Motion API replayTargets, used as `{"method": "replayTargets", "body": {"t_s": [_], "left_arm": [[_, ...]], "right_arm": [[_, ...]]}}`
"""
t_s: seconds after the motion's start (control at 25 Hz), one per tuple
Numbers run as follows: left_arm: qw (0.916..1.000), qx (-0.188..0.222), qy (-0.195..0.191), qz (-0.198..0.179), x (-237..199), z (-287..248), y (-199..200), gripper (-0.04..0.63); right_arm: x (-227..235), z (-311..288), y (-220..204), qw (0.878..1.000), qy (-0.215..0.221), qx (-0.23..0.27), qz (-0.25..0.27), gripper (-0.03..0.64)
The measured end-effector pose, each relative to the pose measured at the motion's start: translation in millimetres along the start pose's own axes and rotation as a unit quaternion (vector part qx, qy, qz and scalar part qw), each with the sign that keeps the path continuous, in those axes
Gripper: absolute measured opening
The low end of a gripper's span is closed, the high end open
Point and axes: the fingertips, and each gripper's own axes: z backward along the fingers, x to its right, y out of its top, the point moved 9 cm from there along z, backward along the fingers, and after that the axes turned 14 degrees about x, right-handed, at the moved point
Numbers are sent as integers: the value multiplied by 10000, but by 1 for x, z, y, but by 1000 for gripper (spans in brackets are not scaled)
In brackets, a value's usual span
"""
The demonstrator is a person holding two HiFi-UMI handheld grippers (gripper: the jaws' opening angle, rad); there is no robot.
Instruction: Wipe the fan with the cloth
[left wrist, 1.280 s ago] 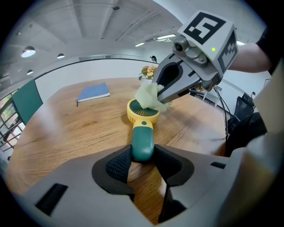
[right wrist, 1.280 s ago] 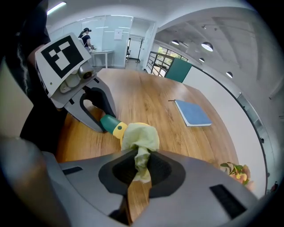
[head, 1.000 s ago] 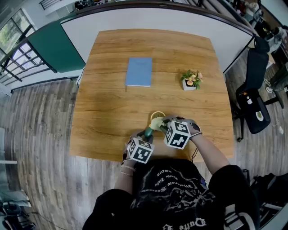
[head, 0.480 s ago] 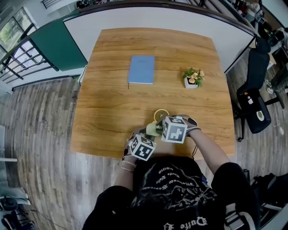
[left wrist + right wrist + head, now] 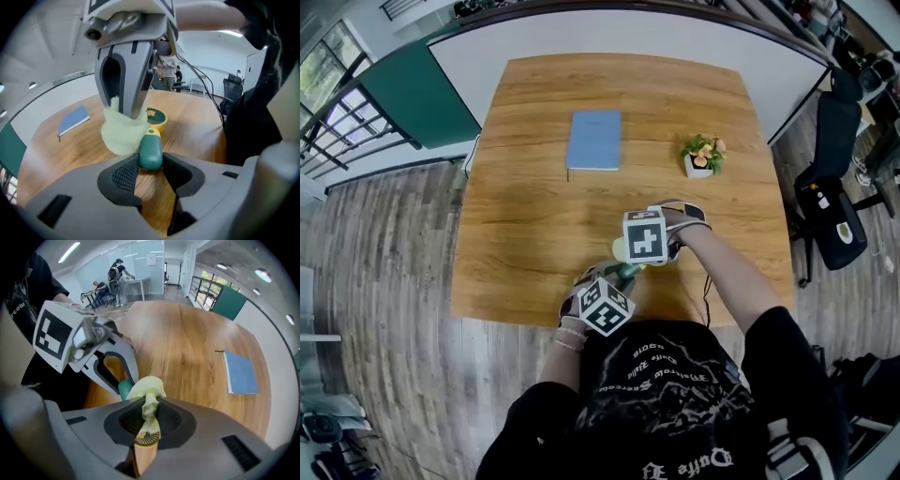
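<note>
A small hand fan lies at the near side of the wooden table (image 5: 534, 225). It has a green handle (image 5: 150, 152) and a yellow round head (image 5: 156, 117). My left gripper (image 5: 151, 162) is shut on the handle's end, and its marker cube is lowest in the head view (image 5: 605, 307). My right gripper (image 5: 149, 416) points steeply down over the fan head and is shut on a pale yellow-green cloth (image 5: 147, 390). The cloth (image 5: 123, 131) hangs against the head, next to the handle's top. Below the right jaws a bit of the fan's grille (image 5: 146, 439) shows. In the head view the right gripper's cube hides most of the fan.
A blue notebook (image 5: 593, 141) lies at the far left of the table. A small potted flower (image 5: 699, 157) stands at the far right. The table's near edge runs just under the left gripper. A black office chair (image 5: 830, 216) stands on the floor to the right.
The right gripper has moved with the cloth away from the person and a little left, over the fan head. The left gripper has rolled but kept its place on the handle.
</note>
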Motion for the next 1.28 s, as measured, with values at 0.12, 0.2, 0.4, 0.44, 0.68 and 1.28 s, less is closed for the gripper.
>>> {"method": "replayTargets", "body": {"t_s": [0.12, 0.2, 0.4, 0.44, 0.68, 1.28], "left_arm": [[9996, -86, -203, -191, -3, -3, 1, 181], [9992, -144, -299, -201, -3, -4, -1, 179], [9987, -203, -414, -206, -3, -6, -2, 178], [9986, -227, -403, -241, -2, -6, -1, 176], [9985, -228, -304, 391, -7, -8, -3, 176], [9966, -248, -163, 765, -8, -11, 0, 175]], "right_arm": [[1, -23, 3, 9957, 347, -776, 365, 57], [0, -38, 10, 9940, 640, -835, 301, 57], [6, -63, 9, 9896, 897, -1034, -453, 57], [9, -66, 7, 9880, 894, -1106, -607, 57], [13, -69, 9, 9846, 1041, -1361, -345, 57], [52, -46, -30, 9820, 425, -1803, -356, 57]]}}
